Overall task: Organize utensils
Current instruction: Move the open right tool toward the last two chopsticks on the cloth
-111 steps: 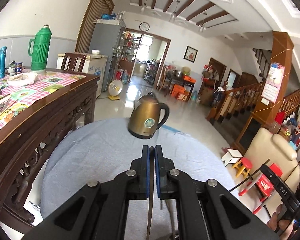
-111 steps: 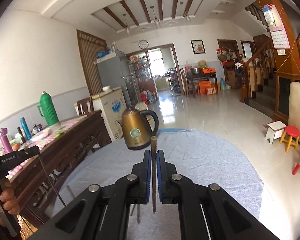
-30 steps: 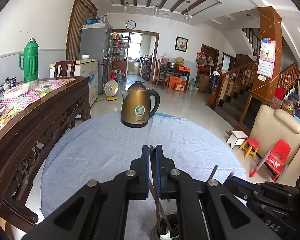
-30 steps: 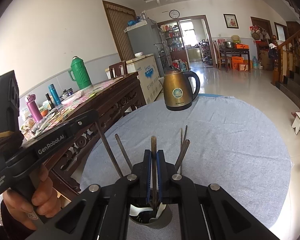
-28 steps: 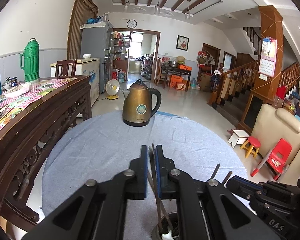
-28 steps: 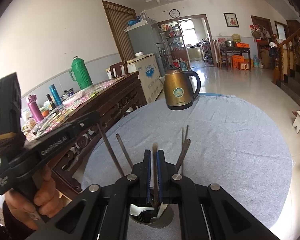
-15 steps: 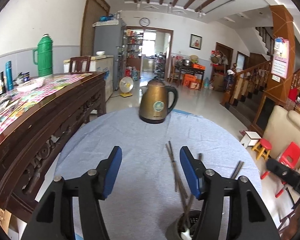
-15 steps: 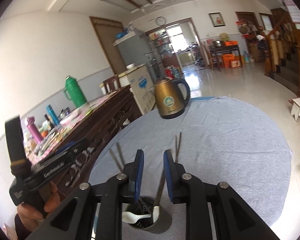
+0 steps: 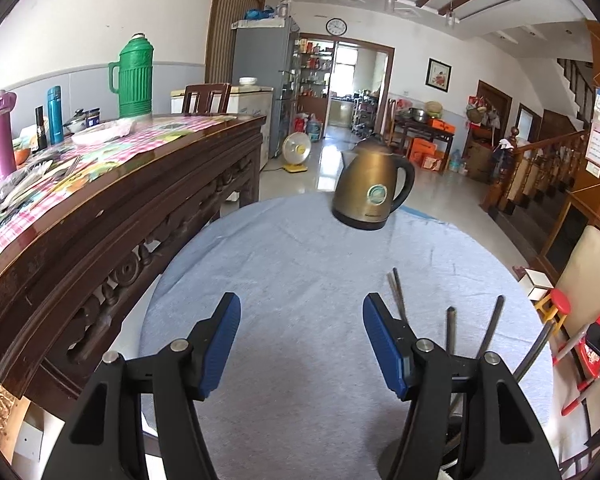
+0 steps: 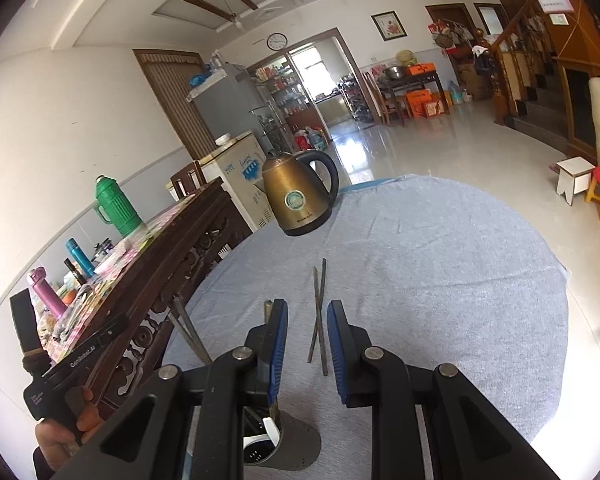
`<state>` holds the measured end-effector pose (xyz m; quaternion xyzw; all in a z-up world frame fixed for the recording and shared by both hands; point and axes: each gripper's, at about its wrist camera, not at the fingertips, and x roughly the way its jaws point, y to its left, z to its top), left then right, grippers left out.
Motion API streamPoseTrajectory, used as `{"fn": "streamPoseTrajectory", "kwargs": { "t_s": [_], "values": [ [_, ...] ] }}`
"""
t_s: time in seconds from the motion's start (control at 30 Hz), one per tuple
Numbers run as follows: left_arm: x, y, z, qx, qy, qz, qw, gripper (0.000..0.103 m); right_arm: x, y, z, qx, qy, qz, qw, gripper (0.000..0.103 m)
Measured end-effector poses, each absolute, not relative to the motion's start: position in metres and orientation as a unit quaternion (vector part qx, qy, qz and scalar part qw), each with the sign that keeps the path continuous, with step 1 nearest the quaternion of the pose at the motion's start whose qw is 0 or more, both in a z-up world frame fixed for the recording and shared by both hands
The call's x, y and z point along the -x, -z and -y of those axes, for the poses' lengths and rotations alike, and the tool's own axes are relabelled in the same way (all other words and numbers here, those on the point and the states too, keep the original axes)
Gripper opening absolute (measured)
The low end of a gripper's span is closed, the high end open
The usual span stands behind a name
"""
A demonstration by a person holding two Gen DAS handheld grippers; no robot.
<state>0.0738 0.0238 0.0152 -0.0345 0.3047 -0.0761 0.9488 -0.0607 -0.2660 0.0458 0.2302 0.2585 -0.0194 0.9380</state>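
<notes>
My left gripper (image 9: 302,340) stands wide open over the blue-grey cloth with nothing between its pads. Thin metal chopsticks (image 9: 450,330) rise just behind its right finger, and the holder under them is mostly hidden. In the right wrist view my right gripper (image 10: 308,344) is open by a narrow gap, above the grey utensil holder (image 10: 300,450), which holds a white spoon (image 10: 270,436). A crossed pair of chopsticks (image 10: 319,312) shows in that gap and touches neither pad. A brown-tipped stick (image 10: 267,305) pokes up behind the left finger.
A bronze electric kettle (image 9: 370,188) stands at the far side of the round cloth-covered table (image 9: 292,256). A carved wooden sideboard (image 9: 100,216) with a green thermos (image 9: 134,76) and bottles runs along the left. A hand (image 10: 66,436) grips the left tool's handle.
Both grippers have opened and let go of the sticks they held, which now stand with the others. The left gripper has shifted leftward off the holder. The right gripper has rolled, tilting its view.
</notes>
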Motion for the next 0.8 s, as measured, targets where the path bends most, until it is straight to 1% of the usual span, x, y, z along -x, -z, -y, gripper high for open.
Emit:
{"fn": "streamPoseTrajectory", "kwargs": {
  "t_s": [0.33,0.8],
  "values": [
    [-0.081,0.003,-0.024,0.017,0.059,-0.331,0.941,0.064,0.060,-0.036,0.273,-0.245,0.026,-0.265,0.932,0.023],
    [-0.084,0.009,-0.026,0.009,0.050,-0.335,0.941,0.064,0.055,-0.032,0.270,-0.246,0.025,-0.274,0.929,0.023]
  ]
}}
